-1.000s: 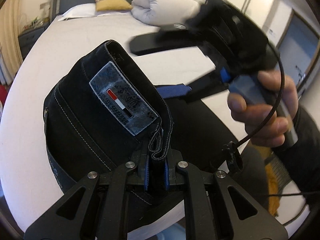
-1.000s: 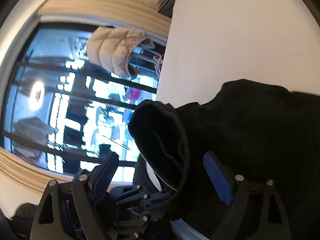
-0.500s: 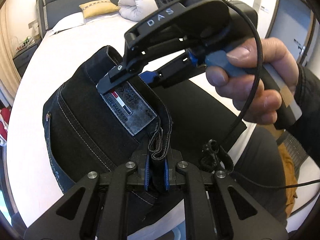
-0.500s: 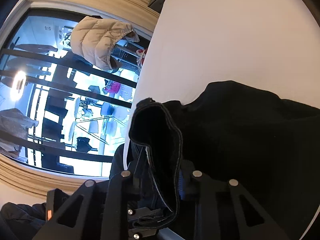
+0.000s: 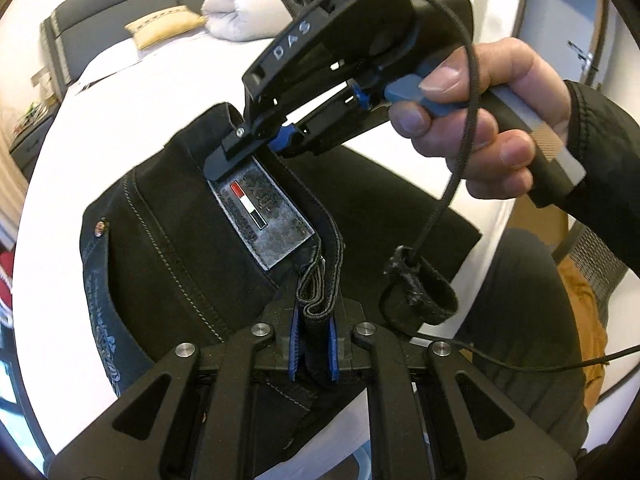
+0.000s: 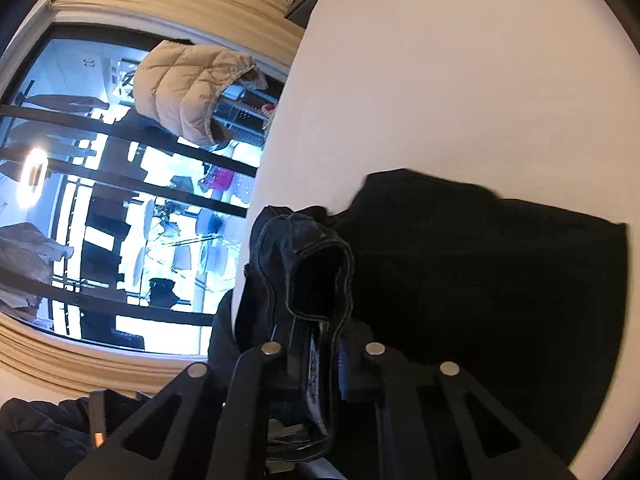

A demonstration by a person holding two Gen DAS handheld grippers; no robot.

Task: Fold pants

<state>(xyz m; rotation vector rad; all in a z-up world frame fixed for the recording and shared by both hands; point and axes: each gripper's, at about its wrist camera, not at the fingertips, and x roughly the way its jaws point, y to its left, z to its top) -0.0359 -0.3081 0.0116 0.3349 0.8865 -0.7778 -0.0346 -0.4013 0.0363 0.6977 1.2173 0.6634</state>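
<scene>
Dark denim pants [image 5: 168,248] with a grey brand patch [image 5: 262,216] hang over a white bed [image 5: 132,92]. My left gripper [image 5: 313,354] is shut on the waistband edge near the patch. My right gripper [image 5: 256,152], held in a hand, is shut on the waistband just above the patch. In the right wrist view my right gripper [image 6: 320,364] pinches a raised fold of the waistband [image 6: 316,264], and the rest of the pants [image 6: 480,280] lie flat on the bed [image 6: 460,80].
A yellow pillow [image 5: 164,28] and a folded white duvet [image 5: 244,4] lie at the head of the bed. A large window [image 6: 100,220] with a beige puffer jacket [image 6: 188,88] is beside the bed. A cable loop [image 5: 420,292] dangles from the right gripper.
My right gripper came in over the pants from open and closed on the waistband above the patch. My left gripper kept its hold.
</scene>
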